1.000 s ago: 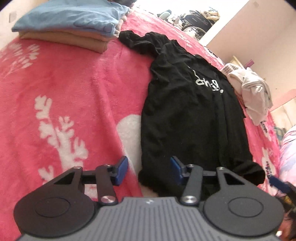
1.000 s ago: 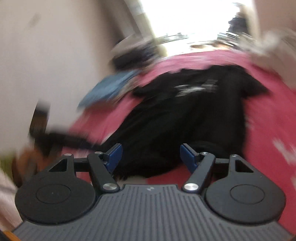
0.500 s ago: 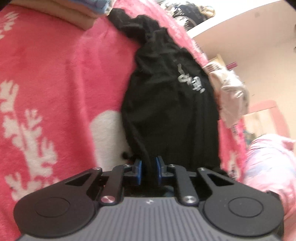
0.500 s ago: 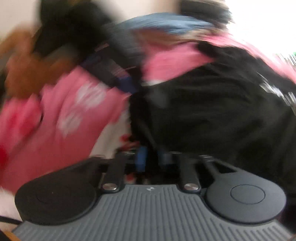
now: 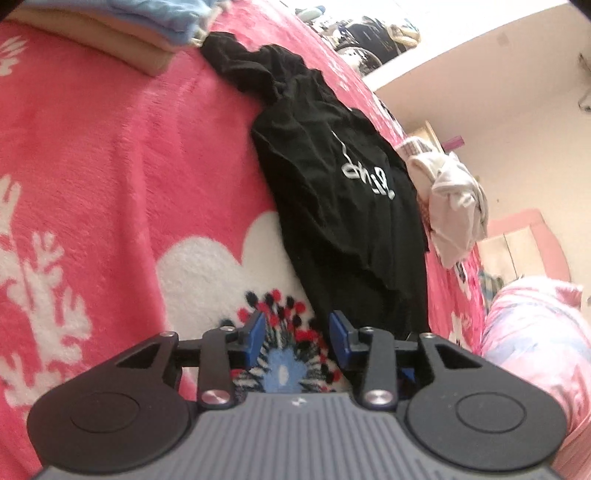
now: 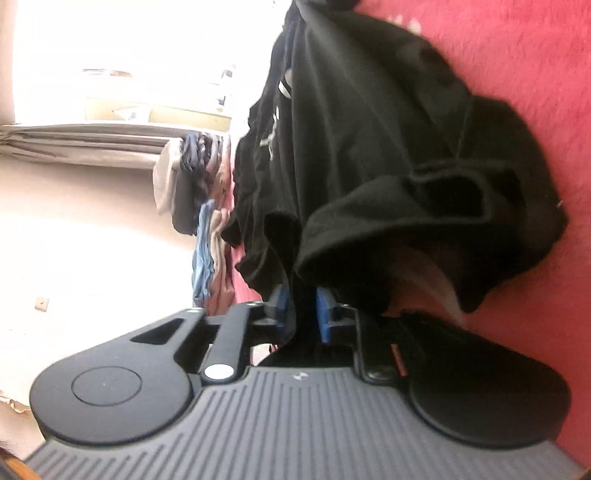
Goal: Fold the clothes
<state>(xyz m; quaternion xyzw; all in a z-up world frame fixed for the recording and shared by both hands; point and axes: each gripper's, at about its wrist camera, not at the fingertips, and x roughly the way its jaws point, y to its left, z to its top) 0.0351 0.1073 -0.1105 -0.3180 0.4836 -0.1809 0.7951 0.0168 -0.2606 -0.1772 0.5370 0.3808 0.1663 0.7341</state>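
Observation:
A black shirt (image 5: 332, 177) with white lettering lies lengthwise on the pink blanket (image 5: 110, 147). My left gripper (image 5: 297, 338) hovers low at its near hem, jaws opening. Only the blanket's patterned patch shows between its blue pads, and the hem lies just beside the right pad (image 5: 340, 339). In the right wrist view the picture is rolled sideways. The shirt (image 6: 369, 129) is bunched and folded over itself there. A strip of its black cloth fills the narrow gap of my right gripper (image 6: 303, 312), whose jaws are opening.
A stack of folded clothes (image 5: 110, 22), blue on tan, sits at the blanket's far left corner, seen as the stack (image 6: 210, 251) in the right wrist view too. A crumpled white garment (image 5: 454, 199) lies right of the shirt, and a pink quilt (image 5: 532, 332) bulges near right.
My left gripper closed on the shirt's near hem, then opened, and the hem now lies to the right of it. My right gripper rolled onto its side, dropped and closed on the shirt's edge.

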